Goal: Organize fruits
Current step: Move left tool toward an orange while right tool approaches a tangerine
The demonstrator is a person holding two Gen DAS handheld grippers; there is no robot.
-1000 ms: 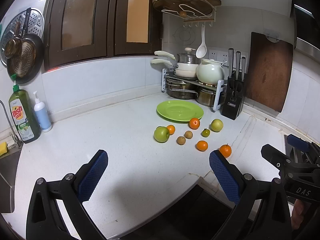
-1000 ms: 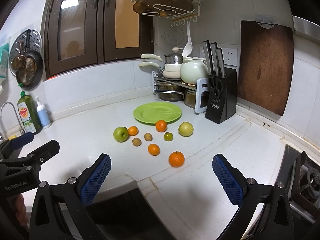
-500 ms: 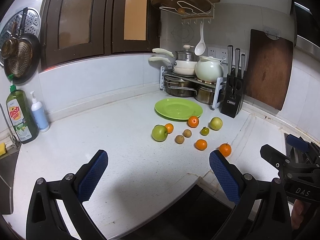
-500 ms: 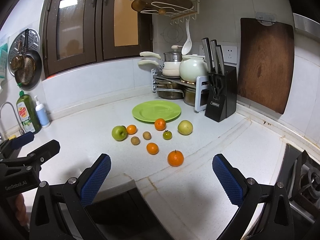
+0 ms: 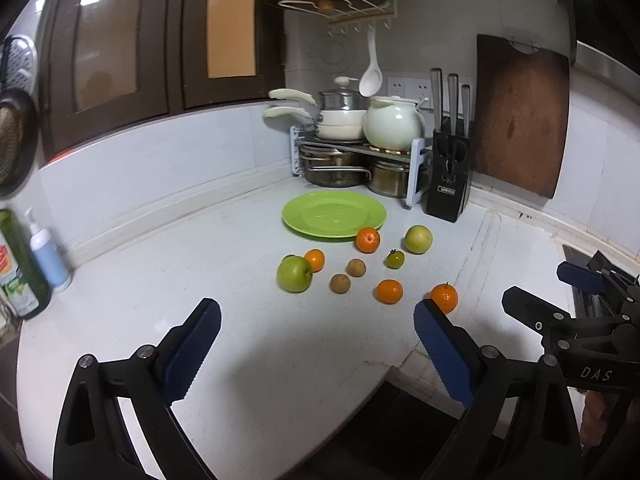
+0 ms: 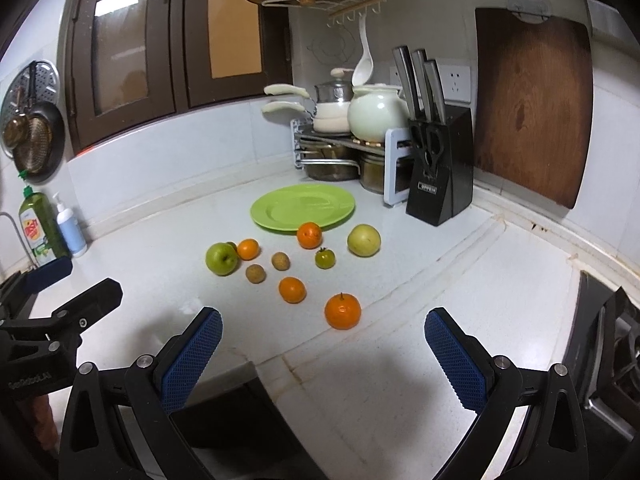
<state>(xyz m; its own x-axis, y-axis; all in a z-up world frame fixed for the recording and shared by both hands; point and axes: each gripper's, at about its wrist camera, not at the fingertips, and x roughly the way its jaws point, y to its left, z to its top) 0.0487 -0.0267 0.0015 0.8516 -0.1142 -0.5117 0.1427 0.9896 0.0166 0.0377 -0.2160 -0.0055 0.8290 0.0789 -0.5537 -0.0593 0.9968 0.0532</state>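
Our left gripper [image 5: 316, 320] has its blue pads wide apart but starting to close, with nothing between them but bare counter [image 5: 200, 280]. Our right gripper [image 6: 322, 334] also stands wide apart and empty, its pads hanging above the counter's near edge.

Just ahead of the right gripper sits the nearest orange [image 6: 343, 311], apart from the rest. Beyond it lie a smaller orange [image 6: 292, 289], two brown fruits [image 6: 255, 273], a small green tomato [image 6: 325, 258], a green apple [image 6: 221, 259] touching another orange [image 6: 248, 249], a yellow-green apple [image 6: 363, 240], and one orange [image 6: 309, 235] right at the rim of the green plate [image 6: 280, 210], which holds nothing yet. A darker fruit may hide behind the green apple; we cannot be sure.

The risk we see is rolling: round fruit on a smooth counter near an open edge. A pad nudging the nearest orange off-centre could send it toward that edge, and our two grippers, working side by side, could collide over the cluster.
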